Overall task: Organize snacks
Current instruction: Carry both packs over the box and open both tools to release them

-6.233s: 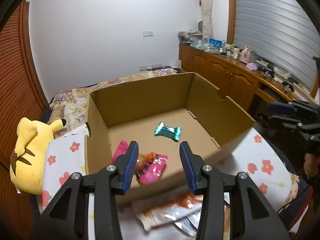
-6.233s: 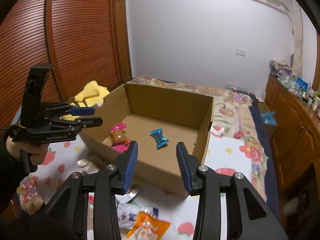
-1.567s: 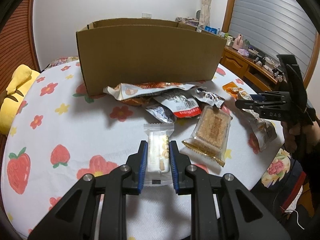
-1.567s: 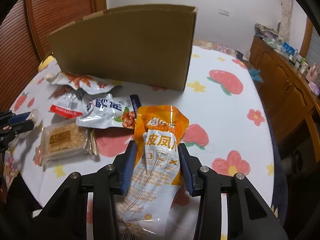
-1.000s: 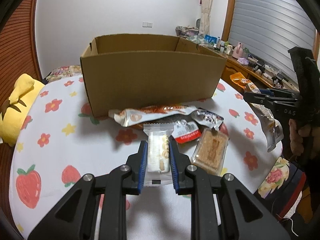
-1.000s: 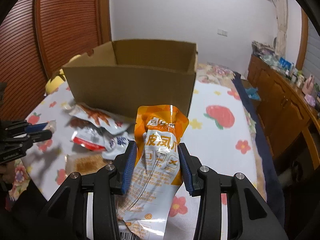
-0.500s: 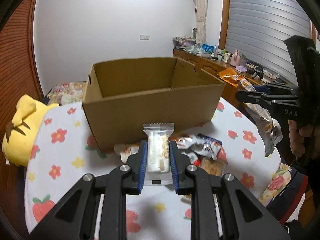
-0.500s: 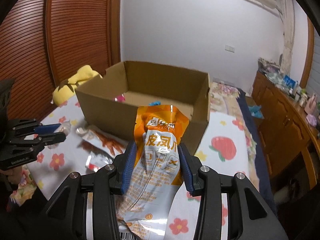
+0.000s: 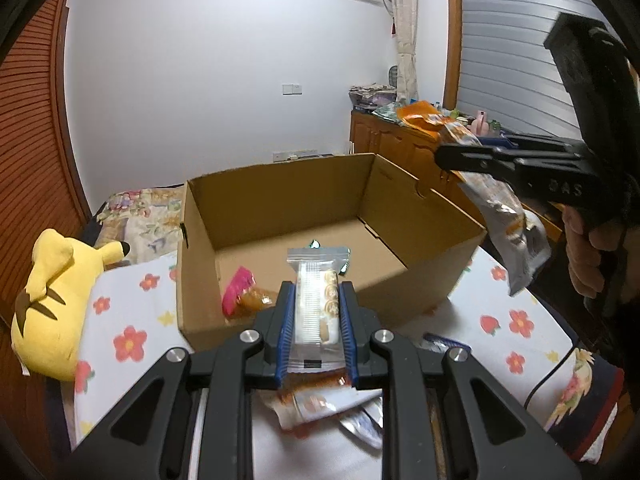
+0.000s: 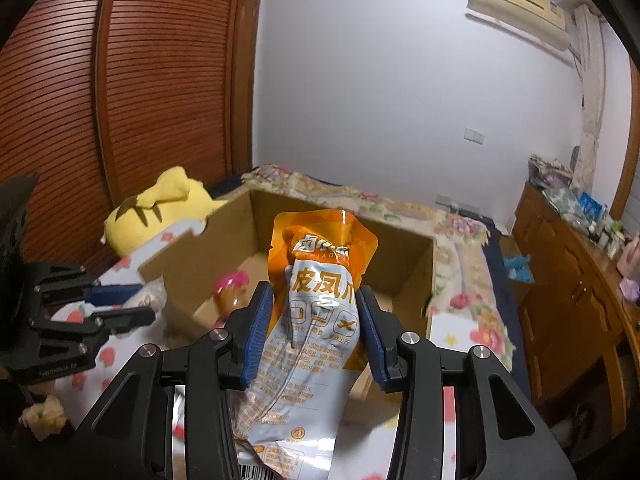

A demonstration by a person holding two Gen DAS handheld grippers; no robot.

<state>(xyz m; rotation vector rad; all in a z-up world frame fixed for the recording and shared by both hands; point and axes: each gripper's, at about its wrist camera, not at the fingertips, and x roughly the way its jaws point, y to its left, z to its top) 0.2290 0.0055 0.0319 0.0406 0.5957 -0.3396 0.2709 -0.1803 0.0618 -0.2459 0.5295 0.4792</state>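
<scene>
My left gripper [image 9: 316, 312] is shut on a clear biscuit pack [image 9: 318, 304], held above the near wall of the open cardboard box [image 9: 280, 192]. A pink snack [image 9: 238, 292] lies inside the box at the left. My right gripper [image 10: 318, 320] is shut on an orange and white snack pouch [image 10: 316, 320], held above the box [image 10: 412, 264]. The right gripper with its pouch [image 9: 504, 216] also shows at the right in the left wrist view. The left gripper [image 10: 116, 304] shows at the left in the right wrist view.
Several loose snack packs [image 9: 320, 400] lie on the flowered tablecloth [image 9: 128, 344] in front of the box. A yellow plush toy [image 9: 52, 296] sits left of the box. A wooden cabinet [image 10: 568, 280] stands at the right.
Both grippers have risen with their snacks, from low over the table to above the box rim. The box interior now shows.
</scene>
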